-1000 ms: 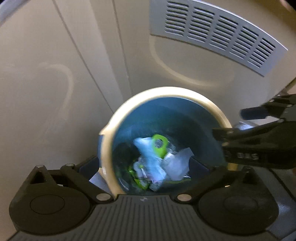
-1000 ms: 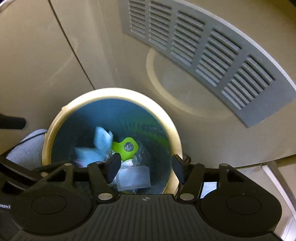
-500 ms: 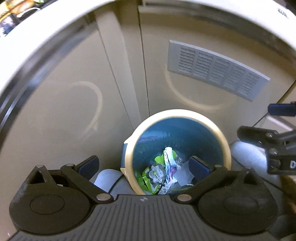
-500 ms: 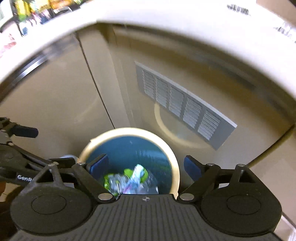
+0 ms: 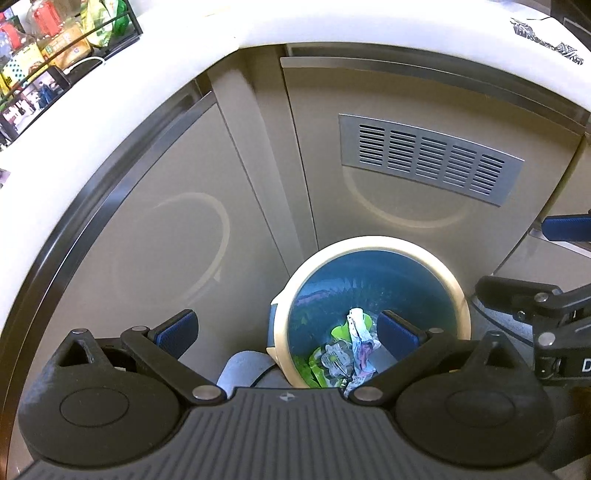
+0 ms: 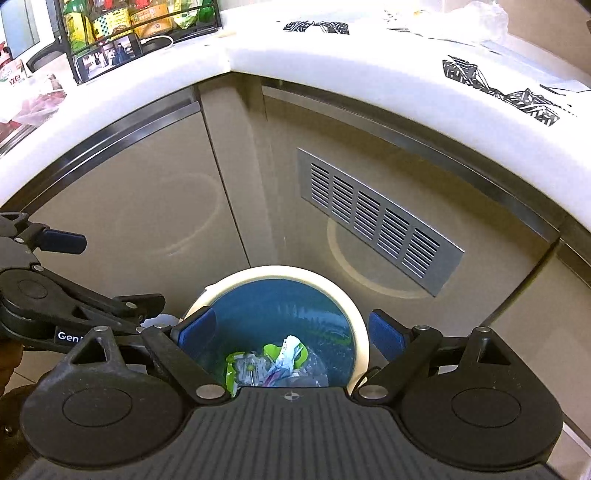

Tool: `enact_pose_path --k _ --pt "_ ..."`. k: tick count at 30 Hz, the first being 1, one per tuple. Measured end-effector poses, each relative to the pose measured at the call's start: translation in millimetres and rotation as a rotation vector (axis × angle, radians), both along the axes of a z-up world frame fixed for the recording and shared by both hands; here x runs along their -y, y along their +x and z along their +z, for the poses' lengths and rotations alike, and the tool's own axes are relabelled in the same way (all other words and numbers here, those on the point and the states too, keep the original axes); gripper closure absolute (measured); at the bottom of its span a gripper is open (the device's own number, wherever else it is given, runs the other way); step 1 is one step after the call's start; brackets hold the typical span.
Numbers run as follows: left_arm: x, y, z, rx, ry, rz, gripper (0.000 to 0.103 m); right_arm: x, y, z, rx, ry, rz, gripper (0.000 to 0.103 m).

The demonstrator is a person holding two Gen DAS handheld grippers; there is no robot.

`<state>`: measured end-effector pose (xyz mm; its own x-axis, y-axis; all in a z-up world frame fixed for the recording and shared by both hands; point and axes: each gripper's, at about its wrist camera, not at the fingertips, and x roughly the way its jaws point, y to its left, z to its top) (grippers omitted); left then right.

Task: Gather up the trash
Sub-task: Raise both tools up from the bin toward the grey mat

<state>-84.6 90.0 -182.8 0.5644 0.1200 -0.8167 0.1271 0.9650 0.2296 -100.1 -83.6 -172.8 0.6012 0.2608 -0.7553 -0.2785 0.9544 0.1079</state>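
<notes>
A: Below the white countertop [image 6: 369, 48], against the beige cabinet doors [image 6: 122, 229], sits the waste bin [image 6: 354, 306] — cream rim, blue liner inside. Both wrist views look down into it.

B: Trash location?

A: In the bottom of the bin. Crumpled wrappers [image 6: 277, 365]: bright green packaging, a white and pink printed scrap, some clear plastic. Same pile shows in the left wrist view [image 5: 347, 350].

B: Tongs?

A: Left gripper [image 5: 286, 334]: jaws spread wide, blue pads well apart, nothing between them. One pad [image 5: 177, 330] sits in front of the cabinet door, the other overlaps the bin opening in the picture.
Right gripper [image 6: 291, 332]: jaws also wide apart, empty. Its pads [image 6: 195, 328] frame the bin mouth on either side. Neither tool touches the bin or the trash as far as I can tell.

B: Relative position of the two?

A: Side by side above the bin. Each shows at the edge of the other's view.

B: Anything else around?

A: Grey louvred vent grille [image 6: 376, 218] on the cabinet door behind the bin. On the counter, a black wire rack [image 6: 144, 22] with bottles and packets, a phone [image 6: 110, 55] leaning at its front. Black-and-white patterned markers [image 6: 498, 92] on the counter to the right. A grey rounded thing [image 5: 243, 371] just beside the bin's near side; can't tell what it is.
</notes>
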Motion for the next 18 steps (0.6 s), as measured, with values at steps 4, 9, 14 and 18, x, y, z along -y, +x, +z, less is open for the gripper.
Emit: enact_pose_path --k 4,9,14,18 --pt "-0.8 -3.8 4.8 0.016 0.0 0.008 0.0 -1.1 -3.0 0.3 0.006 -0.003 0.005 0.012" --pt "-3.8 -4.5 6.8 0.02 -0.008 0.023 0.0 -2.7 -4.3 0.6 0.013 -0.011 0.013 0.012" --pt "-3.1 -3.6 6.1 0.019 -0.009 0.011 0.0 -2.9 -4.0 -0.5 0.009 -0.013 0.01 0.012" --pt "-3.3 -3.0 5.6 0.018 -0.008 0.011 0.0 -5.5 -3.6 -1.6 0.003 -0.016 0.014 0.012"
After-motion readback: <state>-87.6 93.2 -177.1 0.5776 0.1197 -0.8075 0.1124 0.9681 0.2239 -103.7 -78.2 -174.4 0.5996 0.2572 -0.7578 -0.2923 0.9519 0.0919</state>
